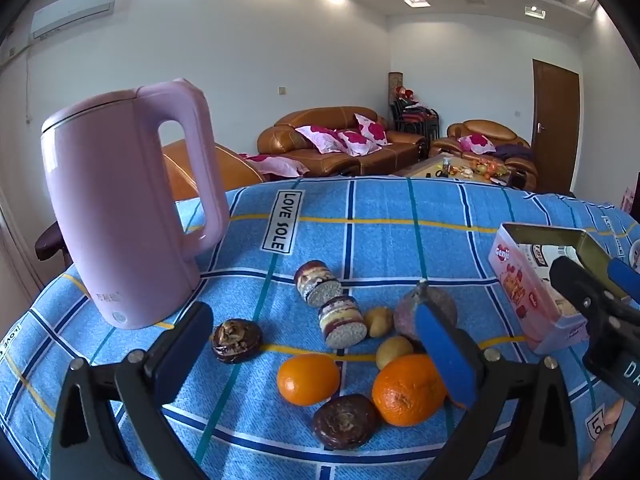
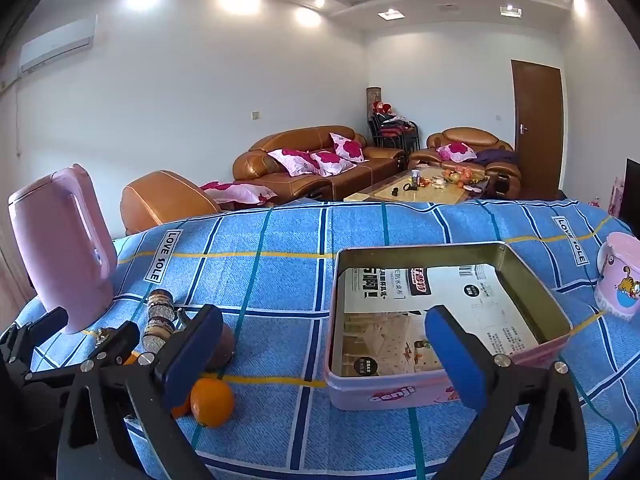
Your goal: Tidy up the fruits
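Oranges, round and dimpled, lie on woven checked cloth; both grippers spread, seemingly empty.

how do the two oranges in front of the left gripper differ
The left orange looks smaller, smoother and rounder, with no stem end showing; the right orange looks bigger and bumpier, its stem end facing the camera. The left orange lies in the open; the right orange is partly hidden behind a blue pad of the left gripper. Both are bright orange, on the blue checked cloth.
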